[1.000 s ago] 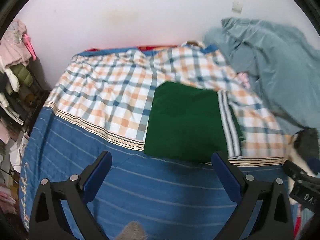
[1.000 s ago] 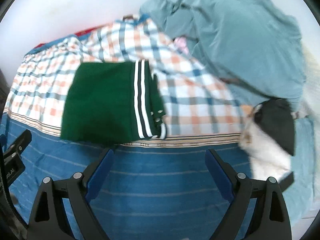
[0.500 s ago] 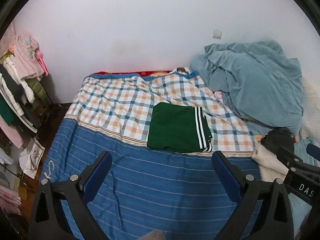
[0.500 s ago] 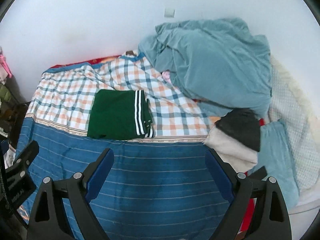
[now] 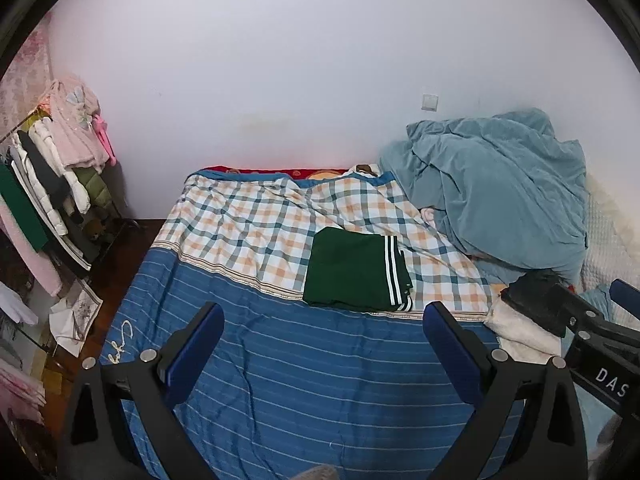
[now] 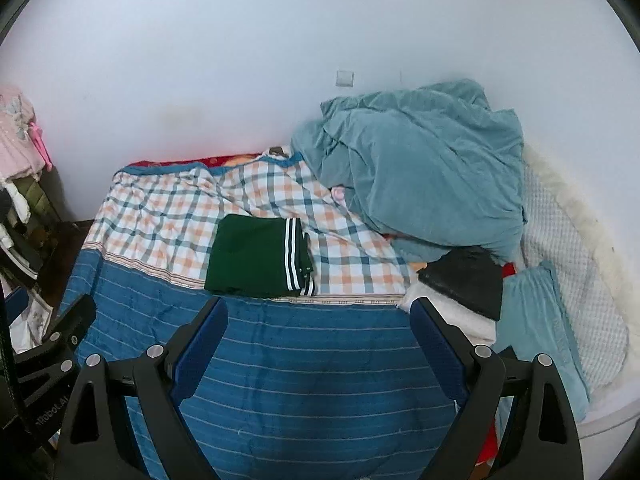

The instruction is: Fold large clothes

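A dark green garment with white stripes point(image 5: 354, 268) lies folded into a flat rectangle on the bed, on the checked sheet beside the blue striped cover point(image 5: 304, 380). It also shows in the right wrist view point(image 6: 258, 258). My left gripper point(image 5: 320, 320) is open and empty, held back above the blue cover, well short of the garment. My right gripper point(image 6: 318, 318) is open and empty too, at a similar distance. The right gripper's body shows at the right edge of the left wrist view point(image 5: 580, 328).
A crumpled teal blanket point(image 6: 416, 172) is heaped at the bed's far right against the wall. A black and white cloth pile point(image 6: 464, 280) and a teal pillow point(image 6: 536, 320) lie to the right. A clothes rack point(image 5: 48, 184) stands left of the bed.
Both grippers have pulled back and up from the folded green garment, which now looks smaller and farther away. The garment itself has not moved. Both jaws stayed open.
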{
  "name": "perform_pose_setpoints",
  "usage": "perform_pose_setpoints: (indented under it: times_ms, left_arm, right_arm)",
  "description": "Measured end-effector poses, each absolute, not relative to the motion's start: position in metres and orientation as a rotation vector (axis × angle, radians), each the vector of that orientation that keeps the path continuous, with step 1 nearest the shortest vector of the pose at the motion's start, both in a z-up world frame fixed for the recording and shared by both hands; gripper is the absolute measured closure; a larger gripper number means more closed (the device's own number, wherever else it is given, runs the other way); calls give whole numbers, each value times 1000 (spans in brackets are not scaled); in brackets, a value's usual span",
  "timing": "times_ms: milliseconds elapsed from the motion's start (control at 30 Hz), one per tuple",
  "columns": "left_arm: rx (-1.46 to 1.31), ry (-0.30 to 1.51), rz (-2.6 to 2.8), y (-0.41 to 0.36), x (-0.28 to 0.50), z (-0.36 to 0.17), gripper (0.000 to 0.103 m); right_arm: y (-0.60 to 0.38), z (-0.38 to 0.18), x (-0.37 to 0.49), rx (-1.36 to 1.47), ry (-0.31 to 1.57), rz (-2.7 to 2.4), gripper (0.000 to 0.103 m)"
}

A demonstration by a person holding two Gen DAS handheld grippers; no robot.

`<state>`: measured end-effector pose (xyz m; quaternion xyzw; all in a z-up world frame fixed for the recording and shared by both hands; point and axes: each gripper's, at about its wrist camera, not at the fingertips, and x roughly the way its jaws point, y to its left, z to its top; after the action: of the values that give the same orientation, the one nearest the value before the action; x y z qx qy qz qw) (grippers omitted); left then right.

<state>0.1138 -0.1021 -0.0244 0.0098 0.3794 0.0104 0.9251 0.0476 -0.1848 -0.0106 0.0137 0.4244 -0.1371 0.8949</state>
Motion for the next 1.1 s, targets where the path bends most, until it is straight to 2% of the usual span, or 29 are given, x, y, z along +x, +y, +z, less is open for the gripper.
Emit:
perform_pose_setpoints:
  times_ms: [400, 1100]
  left_arm:
    - [20, 727, 68, -98, 87, -2, 1]
    - [2, 713, 95, -94, 72, 6, 0]
  right_arm:
    - [-183, 29, 12, 9, 823, -276, 8]
    - [-186, 36, 11, 9, 802, -187, 4]
